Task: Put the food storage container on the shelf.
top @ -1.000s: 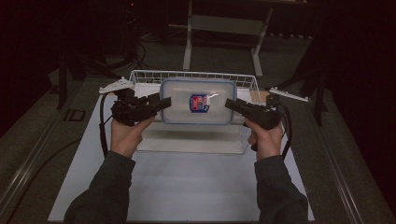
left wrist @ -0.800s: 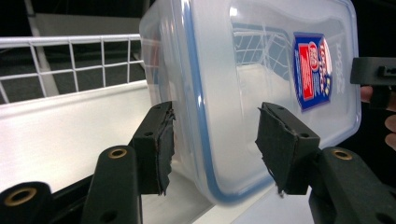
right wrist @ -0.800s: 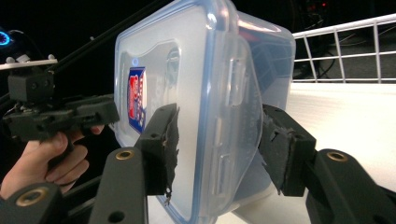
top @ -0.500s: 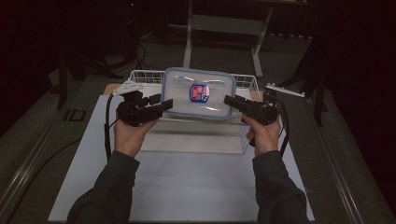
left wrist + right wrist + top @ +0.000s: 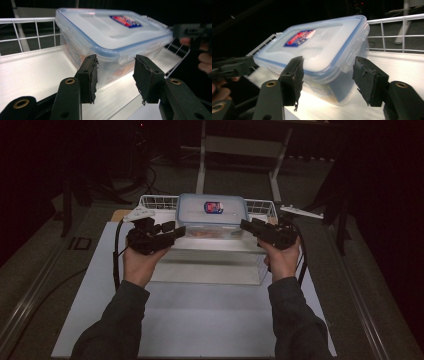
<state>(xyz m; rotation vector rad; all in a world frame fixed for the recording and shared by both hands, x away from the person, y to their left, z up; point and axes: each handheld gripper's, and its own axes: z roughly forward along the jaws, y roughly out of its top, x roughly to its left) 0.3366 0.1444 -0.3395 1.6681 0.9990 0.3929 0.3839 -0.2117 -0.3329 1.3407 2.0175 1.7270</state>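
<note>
High view: container [image 5: 212,215] at rear of wire basket [image 5: 150,200], long axis 9-to-3. Left gripper [image 5: 176,231] at 9 o'clock end, right gripper [image 5: 246,226] at 3 o'clock end, both equally near.

Left gripper view: container corner at 12 o'clock, just beyond tips. Jaws moderately apart, just closing; pads clamp nothing; contact cannot be told.

Right gripper view: container tilted, at 12 o'clock, latch side toward 1 o'clock. Jaws wide, just opening, nothing held.
</note>
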